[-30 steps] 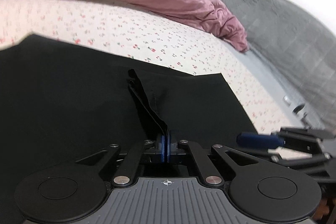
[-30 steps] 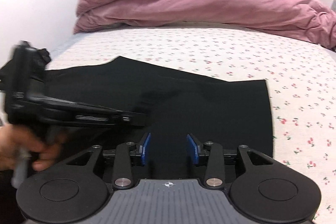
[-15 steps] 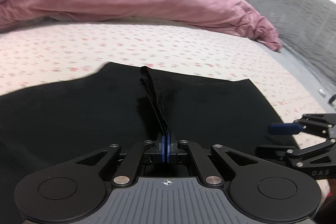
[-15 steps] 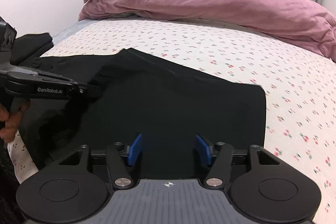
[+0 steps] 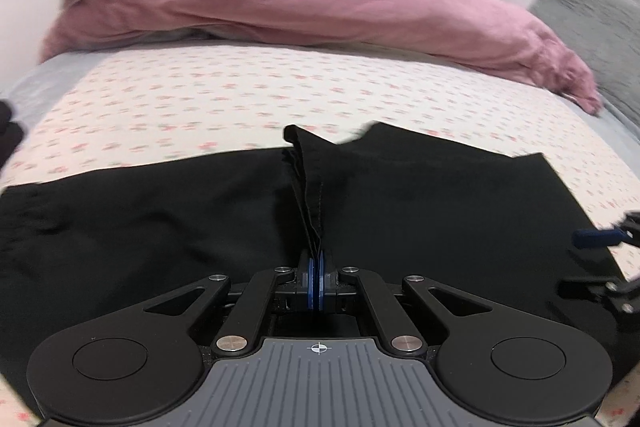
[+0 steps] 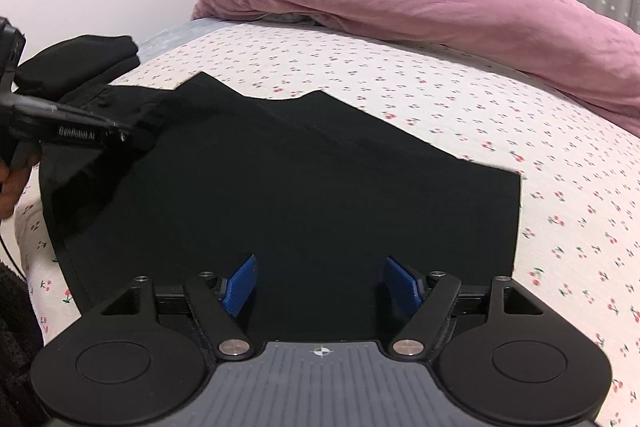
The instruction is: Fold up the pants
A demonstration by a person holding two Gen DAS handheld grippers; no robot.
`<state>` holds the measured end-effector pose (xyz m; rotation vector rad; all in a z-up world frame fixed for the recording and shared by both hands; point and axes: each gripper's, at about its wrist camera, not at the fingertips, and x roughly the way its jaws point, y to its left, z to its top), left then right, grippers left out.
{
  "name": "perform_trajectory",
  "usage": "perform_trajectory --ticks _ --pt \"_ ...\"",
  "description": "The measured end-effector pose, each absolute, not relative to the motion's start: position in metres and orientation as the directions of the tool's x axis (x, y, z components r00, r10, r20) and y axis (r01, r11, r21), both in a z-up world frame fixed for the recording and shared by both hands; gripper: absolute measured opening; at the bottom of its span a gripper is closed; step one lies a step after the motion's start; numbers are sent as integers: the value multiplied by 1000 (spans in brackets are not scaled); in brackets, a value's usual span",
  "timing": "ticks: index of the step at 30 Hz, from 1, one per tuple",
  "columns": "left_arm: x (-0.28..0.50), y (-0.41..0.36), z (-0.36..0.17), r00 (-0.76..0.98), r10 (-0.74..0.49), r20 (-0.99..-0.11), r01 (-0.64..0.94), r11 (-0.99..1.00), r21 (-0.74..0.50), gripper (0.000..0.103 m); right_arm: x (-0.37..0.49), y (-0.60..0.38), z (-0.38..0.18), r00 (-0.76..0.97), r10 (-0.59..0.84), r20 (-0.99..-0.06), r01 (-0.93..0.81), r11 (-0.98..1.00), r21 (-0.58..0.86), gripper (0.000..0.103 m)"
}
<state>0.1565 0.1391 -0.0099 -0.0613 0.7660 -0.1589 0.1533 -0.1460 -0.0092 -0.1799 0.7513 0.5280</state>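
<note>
You are holding a bunched fold of the black fabric pants point(image 5: 400, 211) pinched tight between the blue pads of the left gripper point(image 5: 316, 277), while the right gripper point(image 6: 320, 283) is opening above the cloth with nothing between its fingers. The pants are lying spread across the near part of the cherry-print bed sheet point(image 6: 520, 115), one end reaching toward the sheet's left edge. To fold well, be carrying the pinched layers low and level so they are landing edge on edge (a hem is showing in the pinch), and be readying the free gripper to pin or smooth. The pink crumpled duvet point(image 5: 320, 15) along the far edge is well apart; a dark folded garment point(image 6: 80, 63) at the left edge is lying nearest your path.
</note>
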Motion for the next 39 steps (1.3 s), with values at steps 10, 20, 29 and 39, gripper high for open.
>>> perform_trajectory --ticks 10,20,29,39 --pt "150 217 -4 738 81 -670 -116 993 -7 0 155 -126 -11 593 422 -686 -550 834 38 74" --pt "141 256 1 740 254 -623 -271 960 69 1 156 -111 -14 585 432 -686 -567 823 34 76" --pt "149 267 -4 715 402 -571 -379 910 166 1 157 -108 -14 591 440 -676 -570 821 35 78" --pt "122 256 10 804 298 -515 -326 945 37 66 158 -118 -13 585 437 -683 -559 828 51 85"
